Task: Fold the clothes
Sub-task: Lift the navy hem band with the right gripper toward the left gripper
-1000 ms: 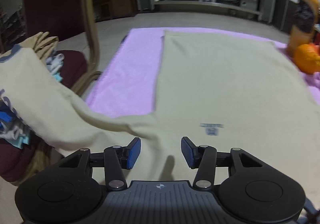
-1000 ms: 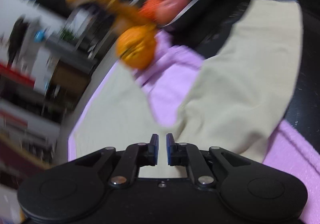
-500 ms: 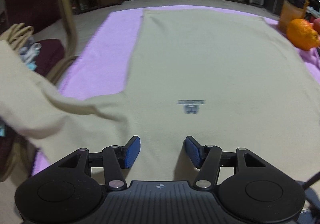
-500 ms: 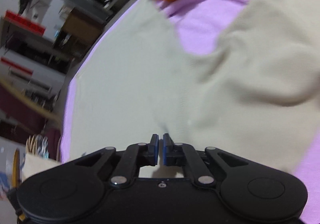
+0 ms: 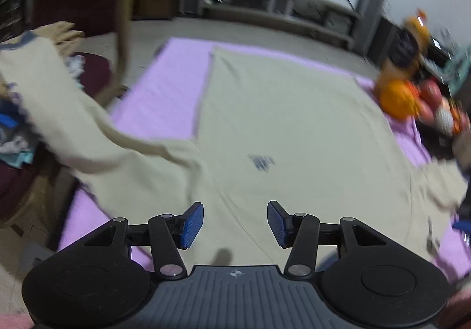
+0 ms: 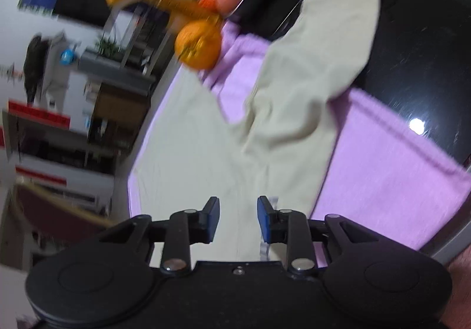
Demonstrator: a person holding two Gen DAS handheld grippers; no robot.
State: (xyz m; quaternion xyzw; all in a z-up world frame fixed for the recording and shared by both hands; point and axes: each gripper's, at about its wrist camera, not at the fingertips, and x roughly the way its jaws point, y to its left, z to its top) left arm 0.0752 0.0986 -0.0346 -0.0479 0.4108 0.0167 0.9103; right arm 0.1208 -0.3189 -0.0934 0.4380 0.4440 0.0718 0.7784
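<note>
Your right gripper [image 6: 238, 218] was pinched shut and has now let go. The soft cream shirt [image 5: 282, 129] lies flat mid-frame on the fuzzy purple blanket [image 5: 167, 87]; its small blue label [image 5: 260, 162] is too blurry to read. Your left gripper [image 5: 235, 224] gapes, holding nothing.

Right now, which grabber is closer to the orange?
Probably the right. The right gripper is over the beige shirt on the side where the orange sits. The left gripper is open over the shirt's other shoulder, farther away.
</note>
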